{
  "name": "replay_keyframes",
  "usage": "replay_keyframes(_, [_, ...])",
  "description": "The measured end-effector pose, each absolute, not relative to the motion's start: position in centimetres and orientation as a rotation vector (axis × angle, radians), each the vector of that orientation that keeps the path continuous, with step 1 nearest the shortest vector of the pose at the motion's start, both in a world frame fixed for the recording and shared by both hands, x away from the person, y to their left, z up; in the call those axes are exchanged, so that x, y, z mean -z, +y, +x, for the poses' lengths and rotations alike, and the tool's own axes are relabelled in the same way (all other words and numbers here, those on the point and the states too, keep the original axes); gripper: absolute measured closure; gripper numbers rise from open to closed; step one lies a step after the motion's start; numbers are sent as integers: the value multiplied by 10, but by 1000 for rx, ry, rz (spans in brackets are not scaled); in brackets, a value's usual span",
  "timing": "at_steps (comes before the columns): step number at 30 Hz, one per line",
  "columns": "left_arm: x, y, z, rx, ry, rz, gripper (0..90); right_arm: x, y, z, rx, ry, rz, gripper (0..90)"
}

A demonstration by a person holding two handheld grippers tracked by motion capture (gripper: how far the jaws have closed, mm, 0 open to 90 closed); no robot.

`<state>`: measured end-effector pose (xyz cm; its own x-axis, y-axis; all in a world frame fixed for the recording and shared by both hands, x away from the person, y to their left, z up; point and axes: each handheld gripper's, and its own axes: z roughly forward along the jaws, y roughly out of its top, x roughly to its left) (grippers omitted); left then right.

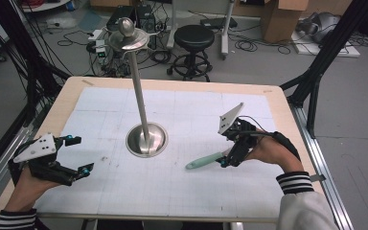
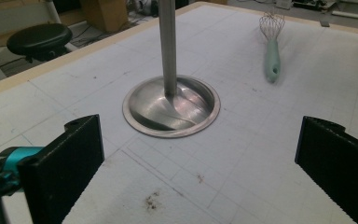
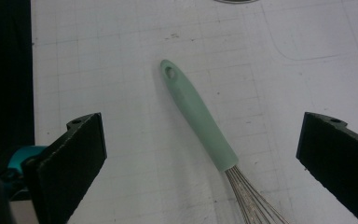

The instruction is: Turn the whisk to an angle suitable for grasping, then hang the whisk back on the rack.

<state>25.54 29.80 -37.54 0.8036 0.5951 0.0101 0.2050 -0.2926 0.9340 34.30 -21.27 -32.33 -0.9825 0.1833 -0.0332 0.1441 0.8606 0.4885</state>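
We note a pale wooden bench (image 1: 72,93) covered by a white gridded sheet (image 1: 182,182) with faint pencil lines and a few small dark smudges. Beyond the bench the grey floor carries tangled cables (image 1: 254,45), a round black stool (image 1: 193,37), cardboard boxes (image 1: 287,17) and black frame legs at either side. We find no readable writing or brand marks anywhere. The whisk (image 1: 206,160) lies flat on the sheet, with its mint-green handle (image 3: 200,119) pointing away from our right claw (image 1: 230,155) and its wire loops (image 3: 251,200) running back between the jaws. Those jaws stand wide apart on either side of the wires, holding nothing. Our left claw (image 1: 79,154) is likewise spread wide and empty, low over the sheet near the bench's near edge. Straight ahead of the left claw sits a steel stand, with its round dished base (image 2: 171,106) on the sheet and its post (image 1: 140,100) rising to a capped top (image 1: 127,37). In the left gripper view, the whisk lies beyond the stand's base, well apart from it.
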Motion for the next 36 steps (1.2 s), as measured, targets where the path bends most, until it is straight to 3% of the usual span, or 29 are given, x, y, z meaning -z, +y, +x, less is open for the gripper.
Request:
replay_keyframes(17, [377, 298, 256, -426, 613, 1862, 17, 346, -201, 354, -689, 2979, 214, 6])
replay_keyframes(36, [377, 303, 256, -428, 628, 1850, 17, 395, -198, 363, -535, 3091, 232, 15])
